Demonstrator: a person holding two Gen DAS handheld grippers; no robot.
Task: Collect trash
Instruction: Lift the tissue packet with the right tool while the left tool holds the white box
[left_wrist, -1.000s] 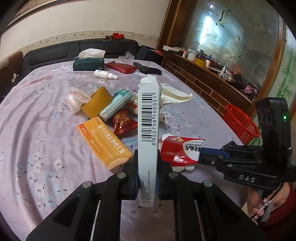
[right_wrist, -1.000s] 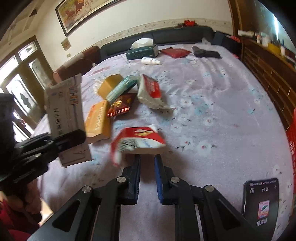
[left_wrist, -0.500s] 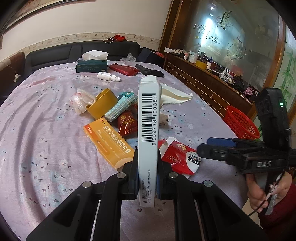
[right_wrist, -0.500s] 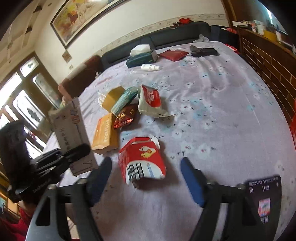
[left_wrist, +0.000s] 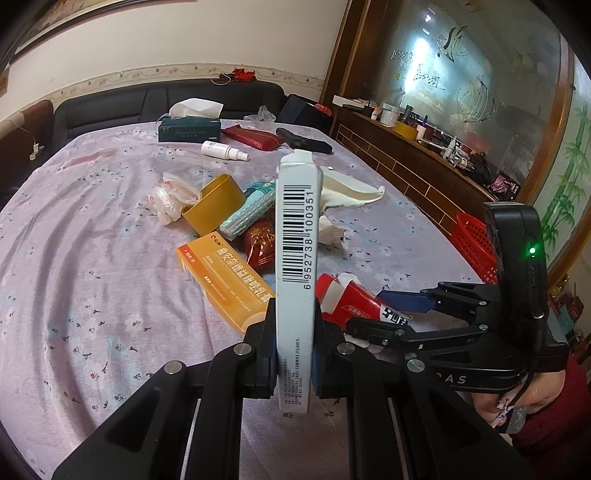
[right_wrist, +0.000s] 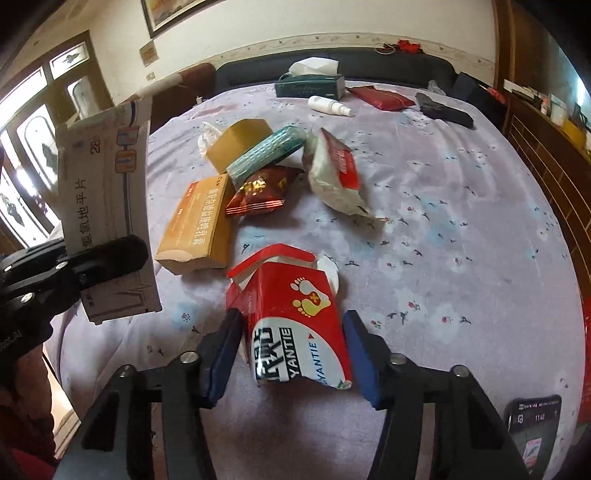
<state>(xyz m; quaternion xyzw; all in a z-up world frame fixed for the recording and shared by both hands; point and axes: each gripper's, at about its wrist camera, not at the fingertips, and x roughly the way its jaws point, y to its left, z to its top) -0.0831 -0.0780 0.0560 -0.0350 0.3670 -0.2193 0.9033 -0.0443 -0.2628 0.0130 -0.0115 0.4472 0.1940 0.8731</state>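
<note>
Lilac floral cloth covers the table, a dark sofa behind. At its near edge lies a crumpled red "YANTIE" carton between the right gripper's closing blue pads, untouched. Left gripper clamps a white barcoded box upright above that edge. An orange box lies beside foil packets.

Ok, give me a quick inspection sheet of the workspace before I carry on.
Surface: table under a lilac flowered cloth.
Job's things: white box held upright; torn red box lying on the cloth; orange box, red wrapper and other packets beyond.
Clutter: tissue box, spray bottle, phone.
Grippers: left gripper shut on white box; right gripper closing around torn red box.
Cables: nothing seen on the table.
Surroundings: red basket, dark sofa.
</note>
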